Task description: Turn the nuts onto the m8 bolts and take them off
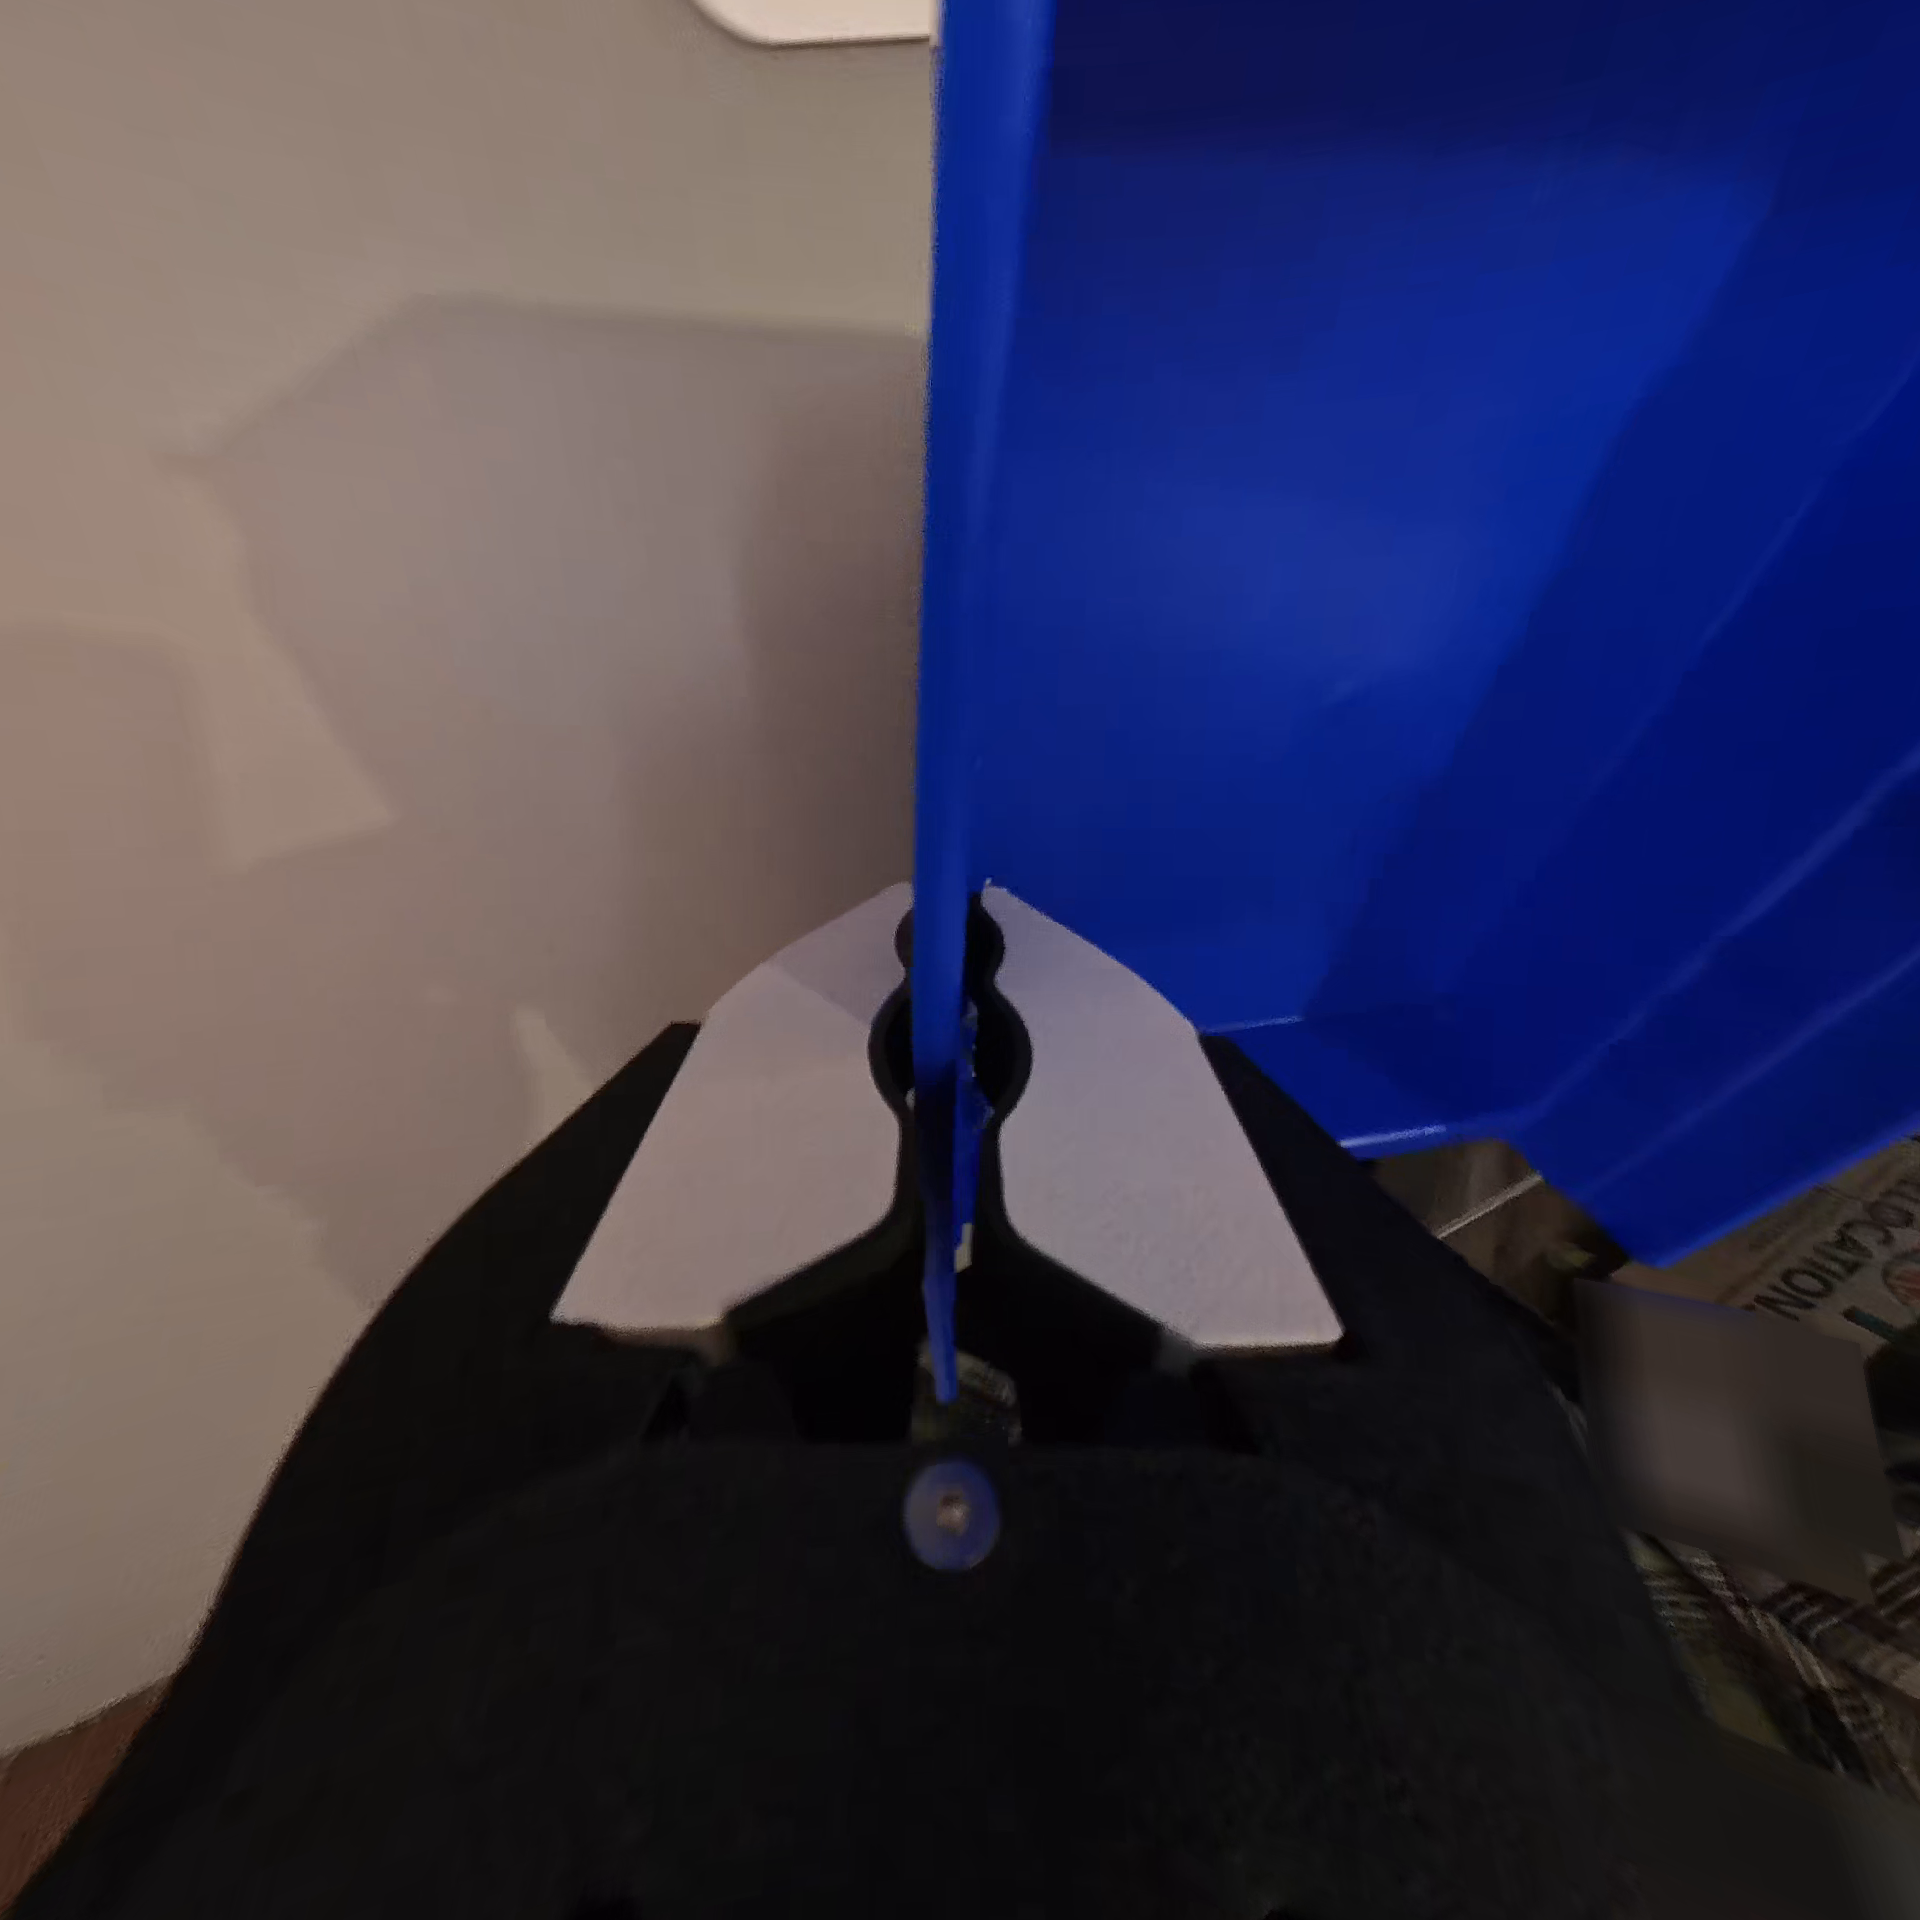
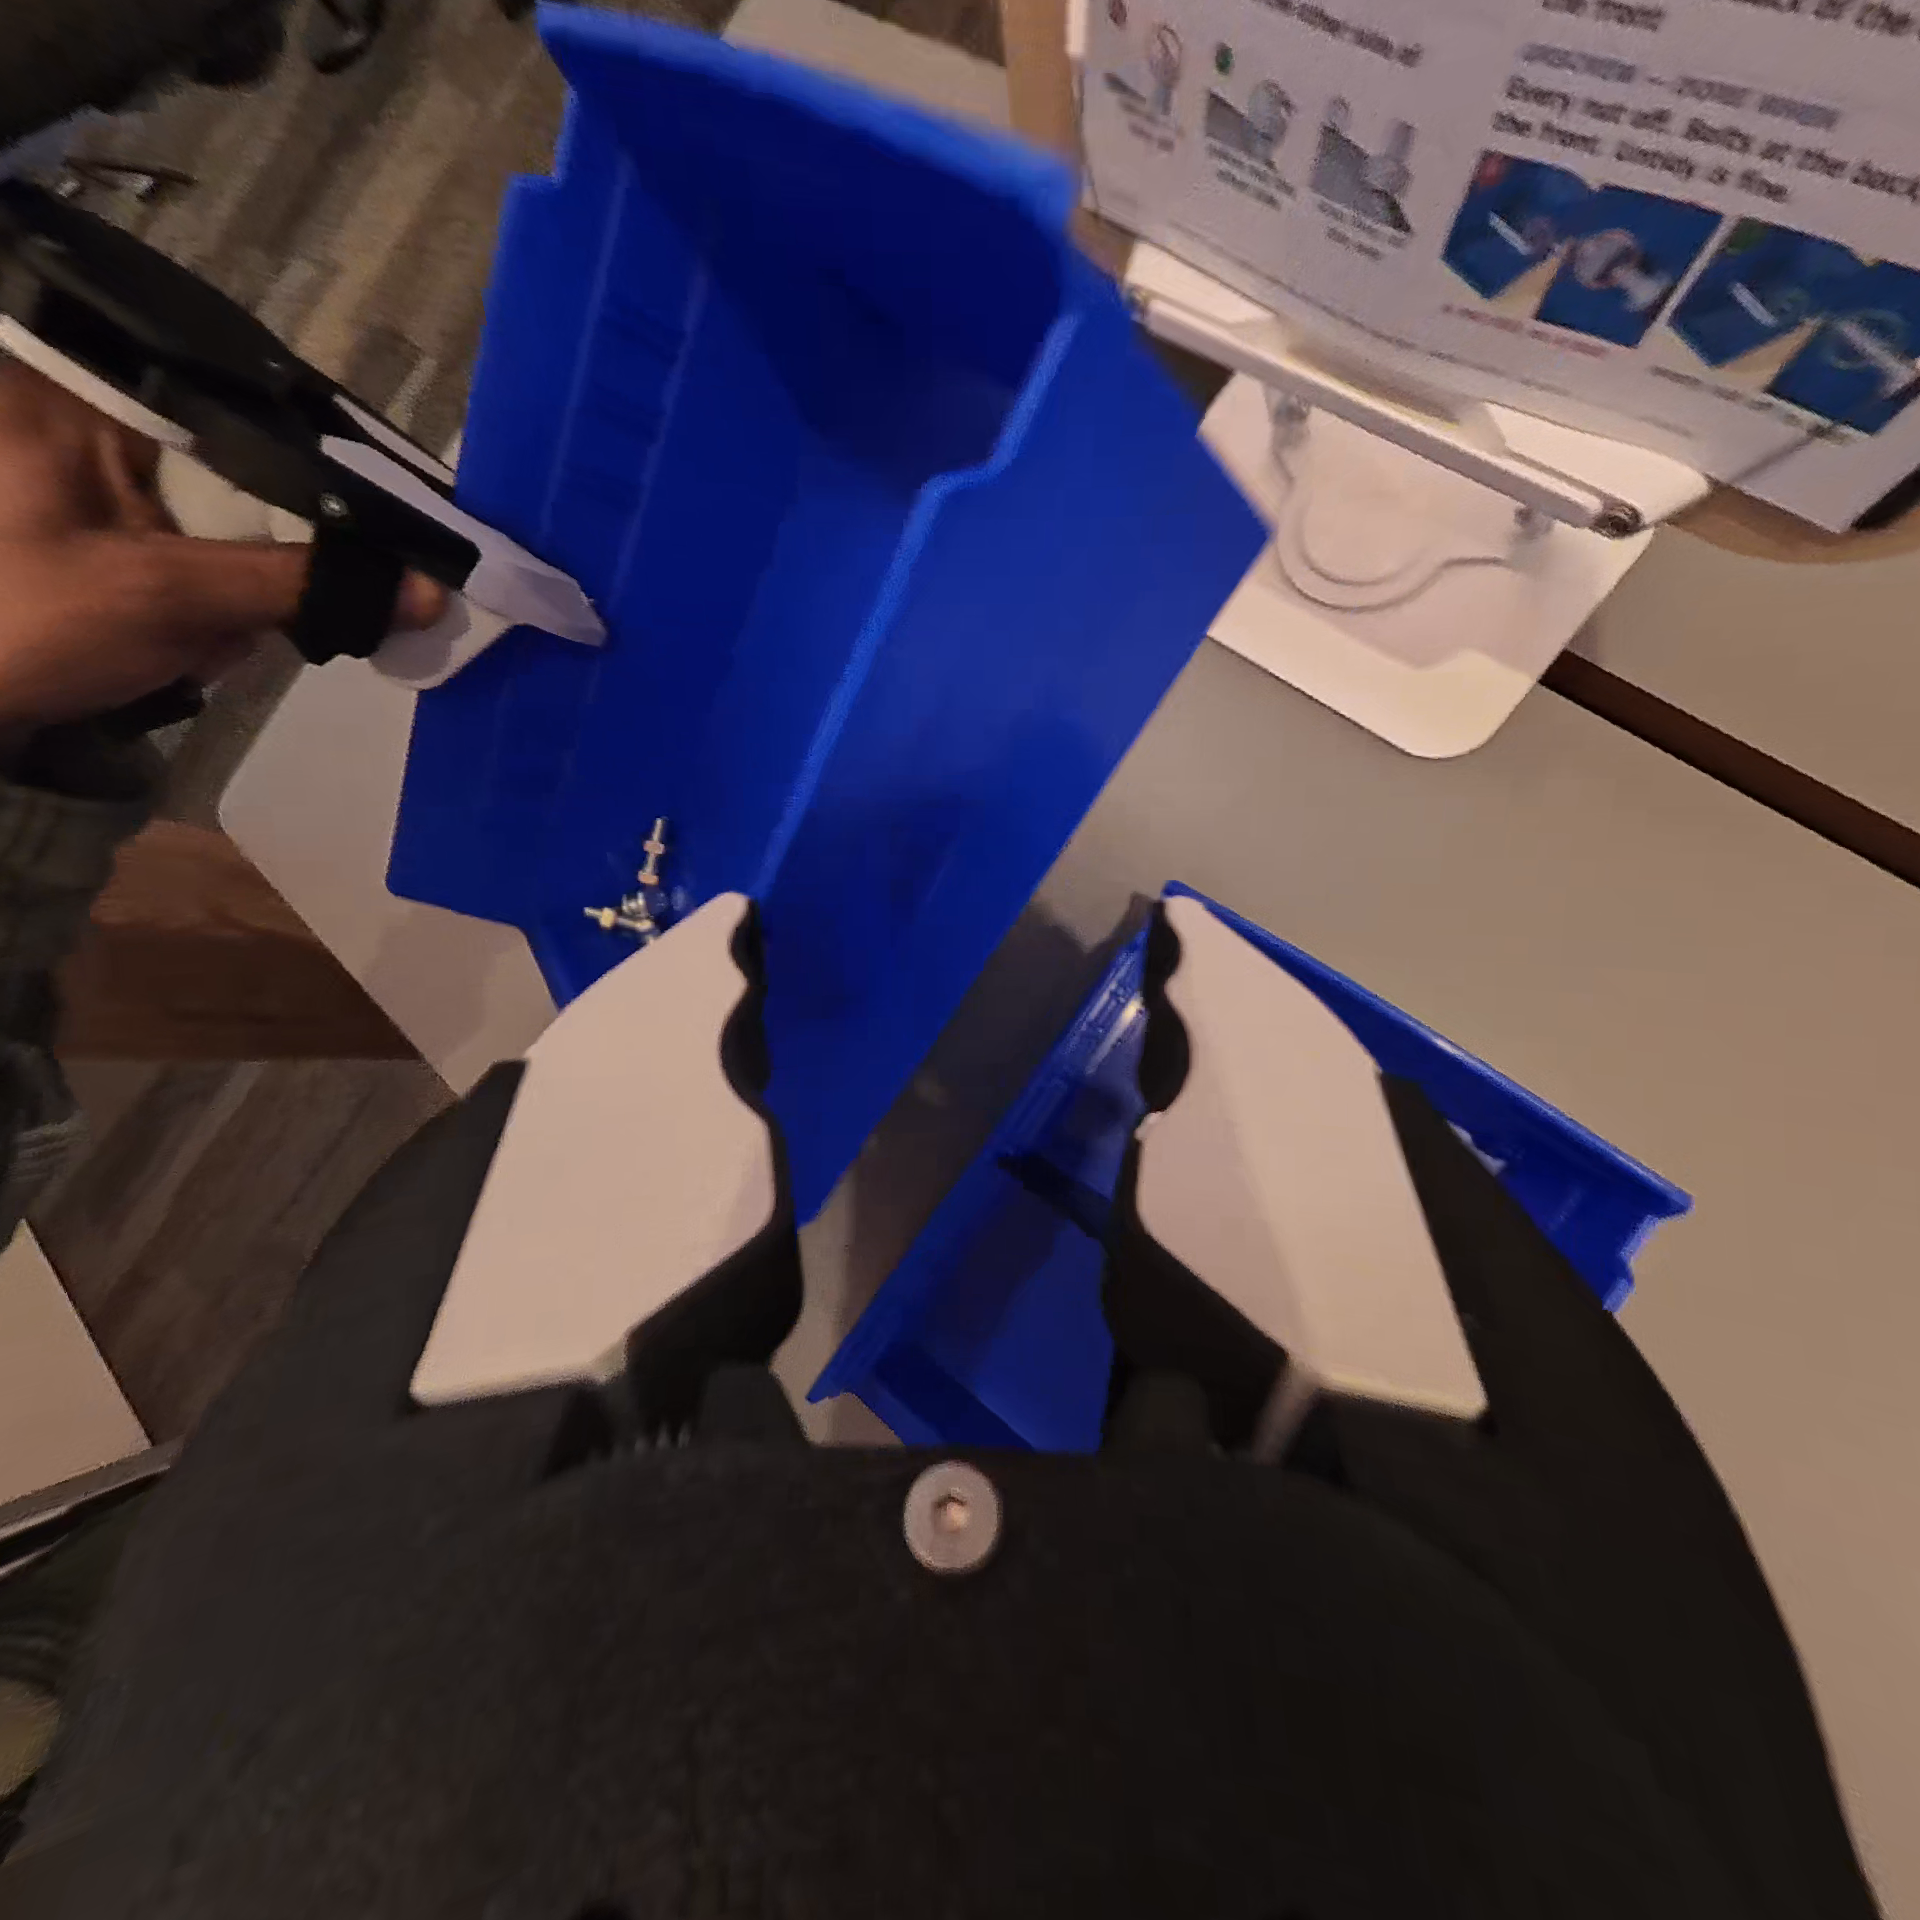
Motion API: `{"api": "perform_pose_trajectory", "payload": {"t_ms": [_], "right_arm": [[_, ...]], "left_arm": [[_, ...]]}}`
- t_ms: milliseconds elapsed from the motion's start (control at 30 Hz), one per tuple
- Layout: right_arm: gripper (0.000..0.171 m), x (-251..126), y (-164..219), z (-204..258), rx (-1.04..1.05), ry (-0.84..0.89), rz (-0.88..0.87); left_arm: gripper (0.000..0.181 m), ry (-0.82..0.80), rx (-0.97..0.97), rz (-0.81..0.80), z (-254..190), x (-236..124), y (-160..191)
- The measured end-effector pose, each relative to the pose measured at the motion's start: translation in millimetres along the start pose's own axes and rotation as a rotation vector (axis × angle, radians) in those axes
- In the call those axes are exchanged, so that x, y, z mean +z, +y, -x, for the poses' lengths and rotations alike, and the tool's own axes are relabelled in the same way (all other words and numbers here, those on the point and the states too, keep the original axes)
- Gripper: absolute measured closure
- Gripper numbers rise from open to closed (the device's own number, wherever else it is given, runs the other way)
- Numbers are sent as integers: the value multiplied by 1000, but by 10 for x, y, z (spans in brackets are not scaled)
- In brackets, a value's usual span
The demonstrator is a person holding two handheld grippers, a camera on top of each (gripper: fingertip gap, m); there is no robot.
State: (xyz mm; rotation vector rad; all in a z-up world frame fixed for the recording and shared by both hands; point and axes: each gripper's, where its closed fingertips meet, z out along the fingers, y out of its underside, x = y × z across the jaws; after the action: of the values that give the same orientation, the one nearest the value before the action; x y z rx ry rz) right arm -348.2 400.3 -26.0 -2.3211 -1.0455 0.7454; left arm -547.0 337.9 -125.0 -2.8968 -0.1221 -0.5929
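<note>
The left gripper (image 1: 951,997) is closed tight on the side wall of a big blue bin (image 2: 790,499), with the thin plastic edge pinched between both fingers. The bin is lifted and tilted, so I think the grip is there to tip it. A few small bolts with nuts (image 2: 639,894) lie together in the low corner of this bin, probably because they slide down the slope.

The right gripper (image 2: 951,1039) has its fingers apart and holds nothing. It hangs above the gap between the tilted bin and a second blue bin (image 2: 1455,1101), which lies on the grey table (image 2: 1558,883). A white stand with a printed instruction sheet (image 2: 1507,187) is behind, on the table.
</note>
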Motion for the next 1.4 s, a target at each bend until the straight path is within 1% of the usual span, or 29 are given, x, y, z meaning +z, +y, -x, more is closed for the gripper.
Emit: {"api": "perform_pose_trajectory", "payload": {"t_ms": [33,133,267,467,600,767,900,1167,1400], "right_arm": [[104,-37,-21,11,-12,1,-18],[103,-144,-23,-1,-9,-22,-46],[98,-317,97,-200,11,-7,-68],[101,-509,509,-642,99,-7,-69],[101,-601,838,-966,158,12,-62],[101,-706,1155,-1262,233,7,-82],[101,-792,1338,-1416,279,4,-86],[103,-927,1557,-1613,324,43,-83],[103,-854,1674,-1644,350,50,-54]], "left_arm": [[177,-24,-15,4,135,-37,58],[177,-39,-76,3,501,-145,236],[177,-112,-148,47,1060,-277,566],[176,-246,-289,110,1886,-555,1062],[176,-278,-344,141,2246,-686,1304],[176,-296,-357,179,2557,-709,1450],[176,-337,-308,231,2755,-694,1509],[177,-305,-288,321,2993,-547,1598],[176,-346,-299,356,3229,-465,1576]]}}
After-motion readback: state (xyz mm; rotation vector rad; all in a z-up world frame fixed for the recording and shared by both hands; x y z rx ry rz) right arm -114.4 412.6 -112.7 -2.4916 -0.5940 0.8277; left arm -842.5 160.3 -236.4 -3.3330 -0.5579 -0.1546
